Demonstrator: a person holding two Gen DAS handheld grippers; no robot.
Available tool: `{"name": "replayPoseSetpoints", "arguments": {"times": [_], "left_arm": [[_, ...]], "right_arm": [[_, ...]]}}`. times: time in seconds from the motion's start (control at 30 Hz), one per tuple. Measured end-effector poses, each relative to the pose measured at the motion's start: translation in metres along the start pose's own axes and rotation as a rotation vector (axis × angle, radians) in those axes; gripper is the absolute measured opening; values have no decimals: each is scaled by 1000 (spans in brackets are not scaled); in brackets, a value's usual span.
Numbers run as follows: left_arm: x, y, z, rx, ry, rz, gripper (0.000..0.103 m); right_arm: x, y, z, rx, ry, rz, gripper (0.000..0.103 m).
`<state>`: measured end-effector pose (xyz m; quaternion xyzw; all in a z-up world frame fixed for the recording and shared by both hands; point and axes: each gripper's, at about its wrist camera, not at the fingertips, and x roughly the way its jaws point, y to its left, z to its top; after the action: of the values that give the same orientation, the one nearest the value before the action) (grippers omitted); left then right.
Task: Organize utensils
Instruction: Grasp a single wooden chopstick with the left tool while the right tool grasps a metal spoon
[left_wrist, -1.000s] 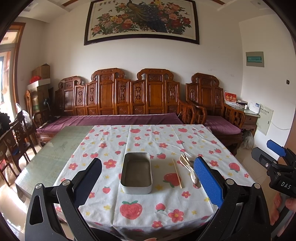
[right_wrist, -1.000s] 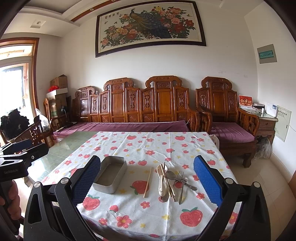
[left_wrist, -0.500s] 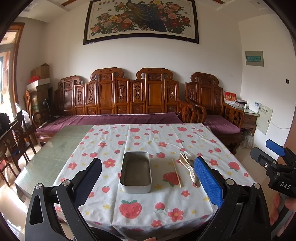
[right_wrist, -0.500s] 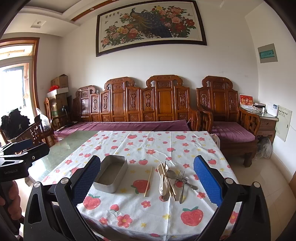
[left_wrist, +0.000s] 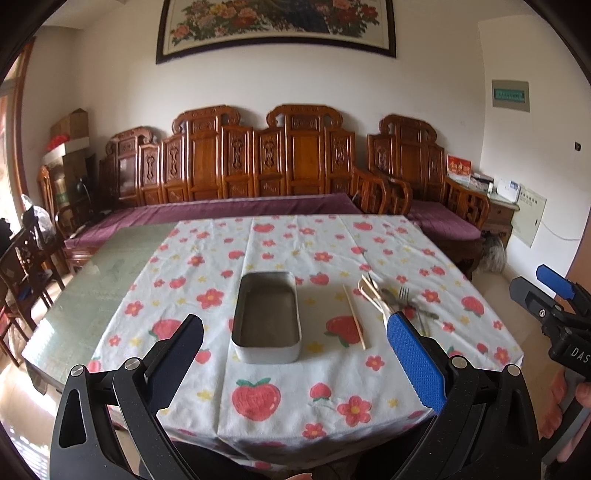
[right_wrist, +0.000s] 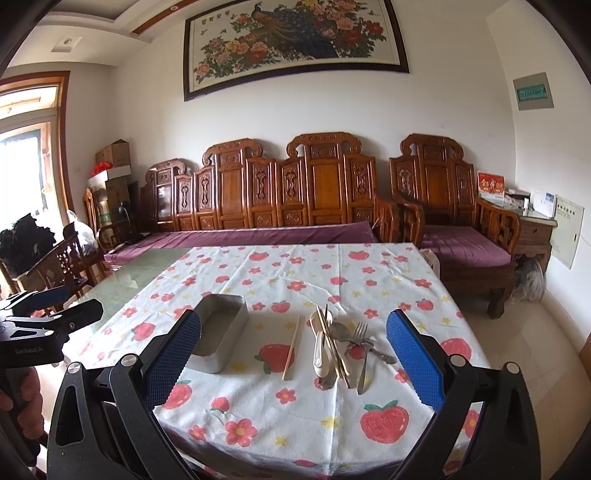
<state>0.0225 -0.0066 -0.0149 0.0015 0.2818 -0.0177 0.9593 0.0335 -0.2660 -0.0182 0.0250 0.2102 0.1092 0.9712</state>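
Note:
An empty rectangular metal tin (left_wrist: 266, 317) lies lengthwise on the strawberry-print tablecloth (left_wrist: 258, 435). To its right lies one wooden chopstick (left_wrist: 354, 317), then a heap of utensils (left_wrist: 388, 299). The right wrist view shows the tin (right_wrist: 221, 332), the lone chopstick (right_wrist: 291, 347), a white spoon (right_wrist: 318, 350), a second chopstick (right_wrist: 332, 343), a metal spoon (right_wrist: 340, 330) and a fork (right_wrist: 364, 350). My left gripper (left_wrist: 293, 325) hovers open before the table's near edge, facing the tin. My right gripper (right_wrist: 294, 325) hovers open facing the utensils. Neither holds anything.
Bare green glass tabletop (left_wrist: 96, 280) extends left of the cloth. A carved wooden bench with purple cushions (left_wrist: 229, 210) stands behind the table, and wooden chairs (left_wrist: 22, 266) stand at the left. A hand (right_wrist: 22, 391) holds the left gripper's handle.
Both cameras have tipped slightly down toward the table, so the tin and utensils sit higher in view. Nothing on the table has moved, and both grippers remain open.

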Motion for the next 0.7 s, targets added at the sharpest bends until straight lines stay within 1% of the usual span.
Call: {"name": "replayPoseSetpoints", "arguments": {"times": [0.23,0.37,0.57,0.7], "left_arm": [[36,-2,-12,10,57,-8,97],[53,-1,-17,8,63,-27,97],[81,0,-24,5,88,-56,97],[96,-3,-25,15,104,-83,97]], "right_arm": [[30,-17,-16,23,39,16,101],[44,-26,-21,33,49,11,101],[65,-34,-34,15,77,-23,101],[79,-43,-41,16,76,-72,101]]}}
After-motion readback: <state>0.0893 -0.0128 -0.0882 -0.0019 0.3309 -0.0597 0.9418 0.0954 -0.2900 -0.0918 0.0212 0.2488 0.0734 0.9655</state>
